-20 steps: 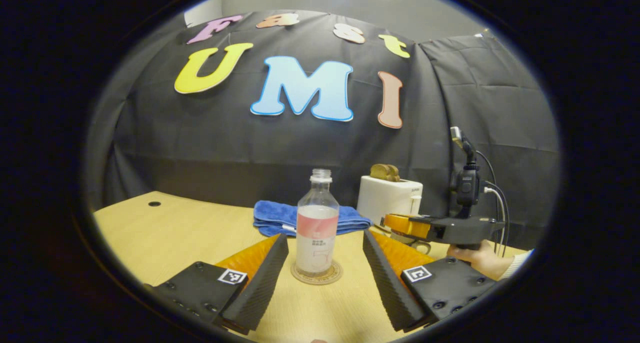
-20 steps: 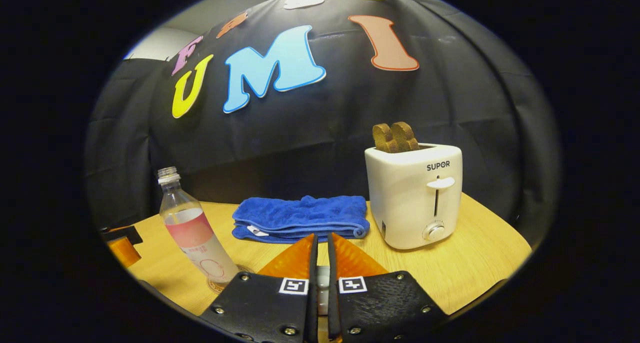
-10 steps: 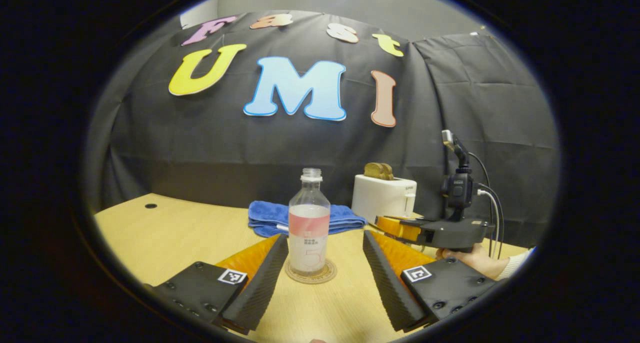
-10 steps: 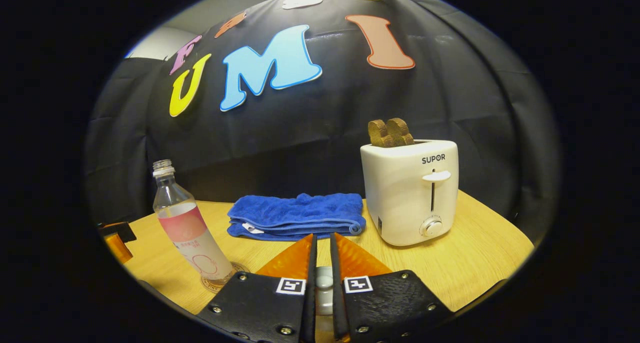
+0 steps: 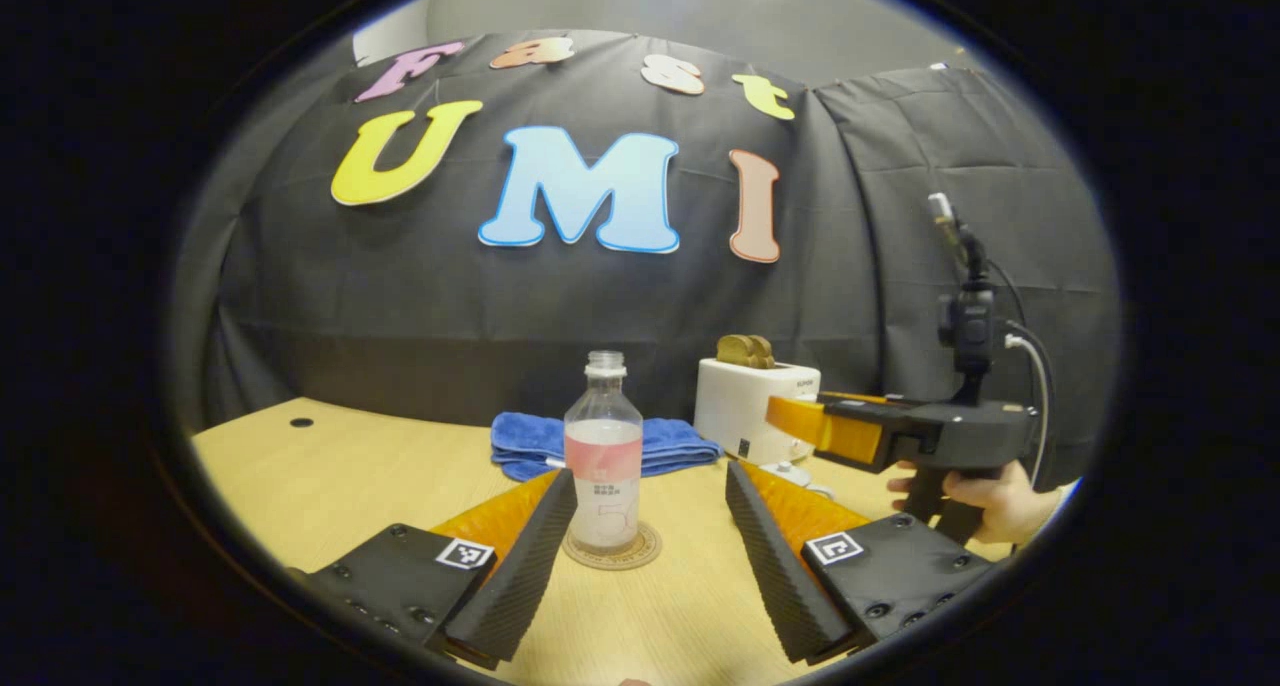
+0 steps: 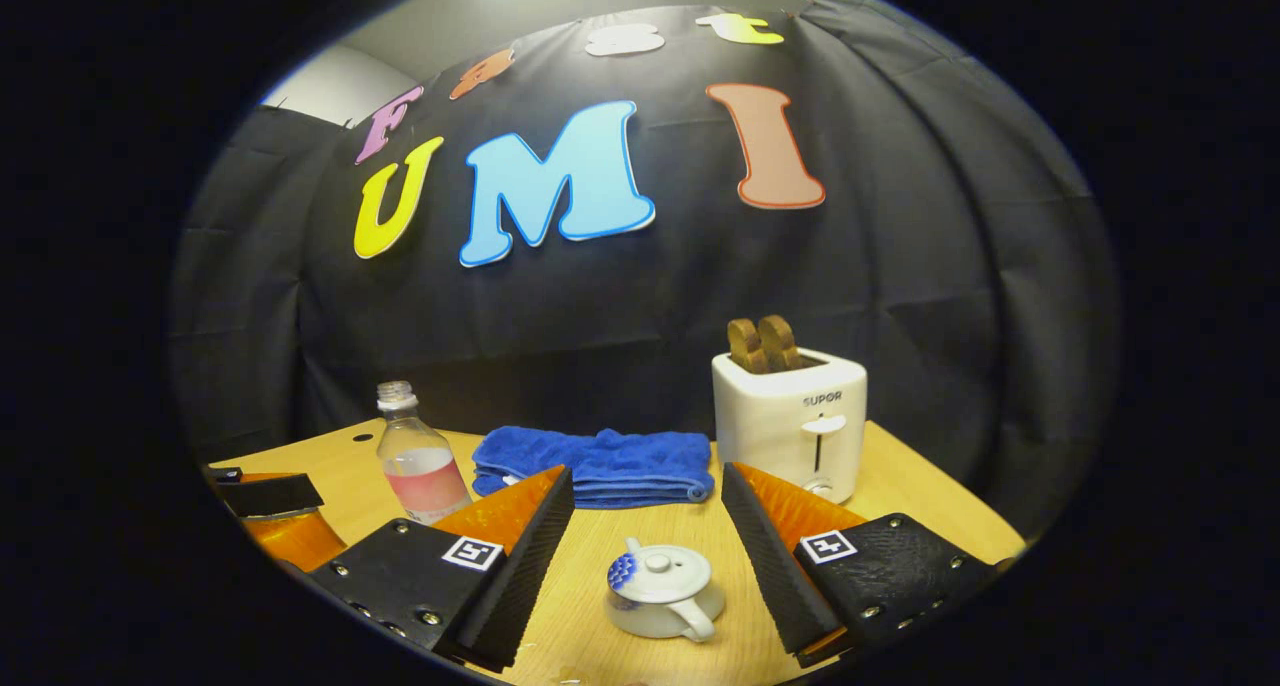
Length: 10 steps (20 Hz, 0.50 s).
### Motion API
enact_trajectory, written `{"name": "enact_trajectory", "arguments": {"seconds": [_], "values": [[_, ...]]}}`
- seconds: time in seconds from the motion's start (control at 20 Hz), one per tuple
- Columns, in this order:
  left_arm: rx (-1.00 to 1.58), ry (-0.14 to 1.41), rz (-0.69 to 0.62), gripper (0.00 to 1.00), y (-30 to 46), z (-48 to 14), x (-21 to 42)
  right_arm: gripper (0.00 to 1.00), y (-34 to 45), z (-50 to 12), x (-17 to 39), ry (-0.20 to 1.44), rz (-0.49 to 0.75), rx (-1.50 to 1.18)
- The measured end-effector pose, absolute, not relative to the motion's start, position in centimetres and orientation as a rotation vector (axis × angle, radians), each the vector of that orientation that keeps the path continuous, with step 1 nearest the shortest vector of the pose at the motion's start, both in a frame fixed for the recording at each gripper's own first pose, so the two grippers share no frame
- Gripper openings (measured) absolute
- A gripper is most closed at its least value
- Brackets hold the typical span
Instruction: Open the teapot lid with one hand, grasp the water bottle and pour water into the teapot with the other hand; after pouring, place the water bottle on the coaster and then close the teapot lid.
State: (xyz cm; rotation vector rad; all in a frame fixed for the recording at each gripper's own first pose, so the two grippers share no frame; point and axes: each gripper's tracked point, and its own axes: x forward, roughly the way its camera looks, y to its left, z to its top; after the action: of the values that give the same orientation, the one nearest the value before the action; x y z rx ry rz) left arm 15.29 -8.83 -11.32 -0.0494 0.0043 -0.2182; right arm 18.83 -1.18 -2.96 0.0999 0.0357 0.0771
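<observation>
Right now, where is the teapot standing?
In the right gripper view the teapot stands on the table between that gripper's open fingers, in front of the blue towel and the toaster.

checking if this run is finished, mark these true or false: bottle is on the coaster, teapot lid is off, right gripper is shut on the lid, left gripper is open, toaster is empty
1. The water bottle stands on the coaster. True.
2. The teapot has its lid off. False: the lid sits on the pot.
3. The right gripper is shut on the lid. False: it is open, with the teapot between and beyond its fingers.
4. The left gripper is open. True.
5. The toaster is empty. False: two brown slices stick up from it.
</observation>
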Motion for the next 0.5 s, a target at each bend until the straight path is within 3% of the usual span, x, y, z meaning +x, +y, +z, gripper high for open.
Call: {"name": "enact_trajectory", "arguments": {"seconds": [0.25, 0.5], "values": [[-0.034, -0.019, -0.232, 1.0, -9.7, -10.3, 12.7, 0.96, -1.7, 0.7, 12.2, -0.036, 0.04, 0.024], [-0.011, -0.029, -0.228, 1.0, -10.4, -10.3, 10.0, 0.96, -0.3, -0.5, 6.9, -0.021, 0.065, 0.051]]}}
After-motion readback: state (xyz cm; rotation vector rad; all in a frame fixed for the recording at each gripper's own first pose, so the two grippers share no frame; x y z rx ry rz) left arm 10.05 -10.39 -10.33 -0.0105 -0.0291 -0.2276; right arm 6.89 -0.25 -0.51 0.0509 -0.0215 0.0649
